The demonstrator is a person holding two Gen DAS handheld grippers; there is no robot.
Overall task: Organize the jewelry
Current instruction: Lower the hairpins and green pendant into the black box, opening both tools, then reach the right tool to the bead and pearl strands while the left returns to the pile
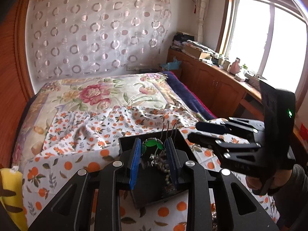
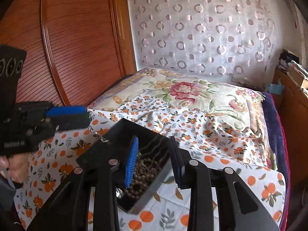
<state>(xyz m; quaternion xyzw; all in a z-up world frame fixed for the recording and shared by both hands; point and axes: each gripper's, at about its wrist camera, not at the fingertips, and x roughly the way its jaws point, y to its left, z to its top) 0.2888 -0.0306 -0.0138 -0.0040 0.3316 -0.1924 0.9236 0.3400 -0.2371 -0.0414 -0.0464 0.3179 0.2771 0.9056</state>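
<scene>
Jewelry lies in a black tray (image 1: pixel 125 144) on the orange-print cloth (image 1: pixel 77 134) that covers the bed — a green bracelet (image 1: pixel 153 143) at the far end and a heap of beads (image 1: pixel 163 165) nearer to me. My left gripper (image 1: pixel 153 159) hangs over the tray with its blue pads (image 1: pixel 134 165) spread apart; the bracelet and beads show between them, and I cannot tell if a pad touches any of them. In the right wrist view the left gripper looks pressed together, with a thin chain (image 2: pixel 99 134) hanging just under its tips, but the picture is blurred there. My right gripper (image 2: pixel 154 159) is spread over the tray too, with the beads (image 2: pixel 142 173) below the gap. It holds nothing.
</scene>
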